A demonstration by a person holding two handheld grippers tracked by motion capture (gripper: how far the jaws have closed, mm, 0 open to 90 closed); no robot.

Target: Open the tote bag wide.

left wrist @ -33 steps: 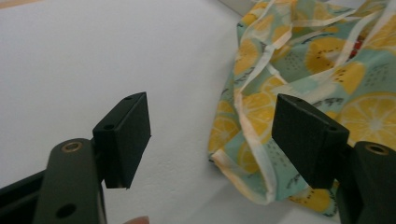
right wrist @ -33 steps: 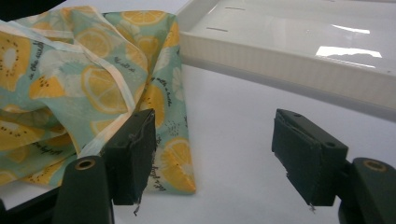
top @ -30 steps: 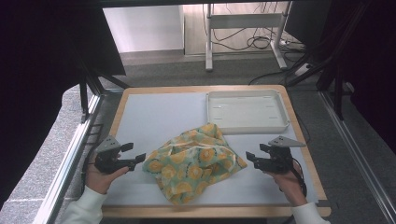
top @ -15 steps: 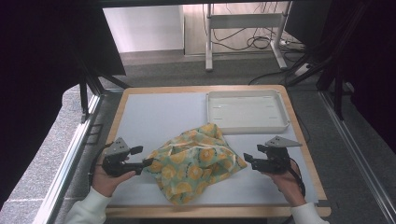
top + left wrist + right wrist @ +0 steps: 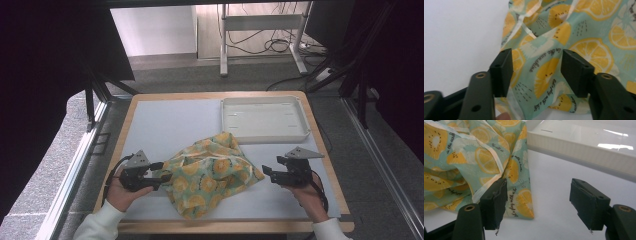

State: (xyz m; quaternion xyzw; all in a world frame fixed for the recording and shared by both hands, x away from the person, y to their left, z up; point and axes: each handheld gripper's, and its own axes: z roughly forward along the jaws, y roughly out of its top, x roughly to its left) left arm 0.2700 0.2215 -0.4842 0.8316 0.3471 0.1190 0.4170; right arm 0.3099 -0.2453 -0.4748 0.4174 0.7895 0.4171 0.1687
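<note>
A crumpled cloth (image 5: pixel 210 172) printed with lemon slices on pale green lies on the front middle of the mat. My left gripper (image 5: pixel 164 172) is at its left edge. In the left gripper view (image 5: pixel 536 62) a fold of the cloth (image 5: pixel 544 75) lies between the jaws, which have just been closing and still stand apart without pinching it. My right gripper (image 5: pixel 266 173) rests at the cloth's right corner. It is open, with that corner (image 5: pixel 521 205) lying on the mat just inside its left jaw (image 5: pixel 540 192).
A shallow white tray (image 5: pixel 264 119) sits at the back right of the pale mat (image 5: pixel 165 125), close behind the right gripper, and its near wall (image 5: pixel 584 150) is in the right gripper view. A wooden rim (image 5: pixel 225 227) borders the table.
My left gripper has slid right, from beside the cloth onto its left edge, and its jaws have narrowed. The right gripper has stayed put.
</note>
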